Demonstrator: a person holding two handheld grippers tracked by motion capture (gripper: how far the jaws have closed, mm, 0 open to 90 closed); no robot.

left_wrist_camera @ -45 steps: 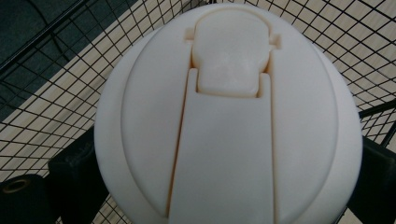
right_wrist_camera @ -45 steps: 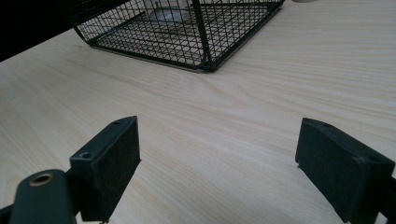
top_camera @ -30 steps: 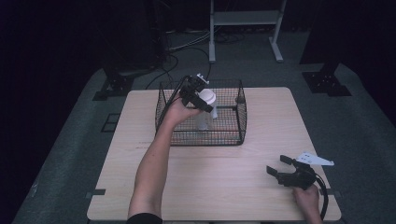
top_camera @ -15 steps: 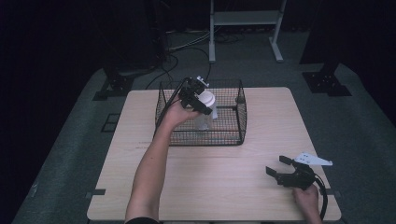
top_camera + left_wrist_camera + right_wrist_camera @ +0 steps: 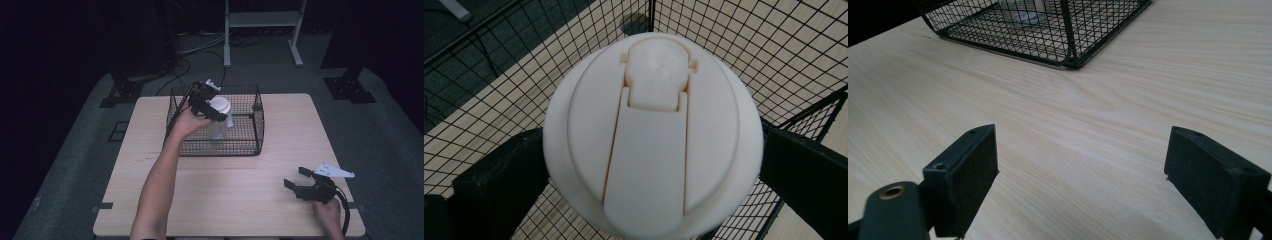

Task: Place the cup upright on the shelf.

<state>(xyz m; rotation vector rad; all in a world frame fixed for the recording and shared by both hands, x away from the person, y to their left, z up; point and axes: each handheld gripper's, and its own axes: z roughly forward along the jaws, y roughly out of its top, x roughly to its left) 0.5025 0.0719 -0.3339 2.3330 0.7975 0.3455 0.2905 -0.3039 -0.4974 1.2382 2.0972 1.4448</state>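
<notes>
**Bottle held by the lid, inside the wire basket**

My left claw (image 5: 212,107) is clamped on the white lid (image 5: 651,135) of a clear bottle (image 5: 220,125), one jaw pressing each side of the lid's rim. The bottle hangs straight below my jaws, inside the black wire basket (image 5: 250,145); I cannot tell whether its base touches the basket floor. I judge it light and stiff, but the smooth plastic lid could slip, so a grip under the rim or on the body would be safer. My right claw (image 5: 302,186) rests well off to the near side with its jaws wide apart and nothing between them, above the pale wooden table (image 5: 1098,110). Beyond the table there is a dark room, with floor cables behind the basket.
</notes>
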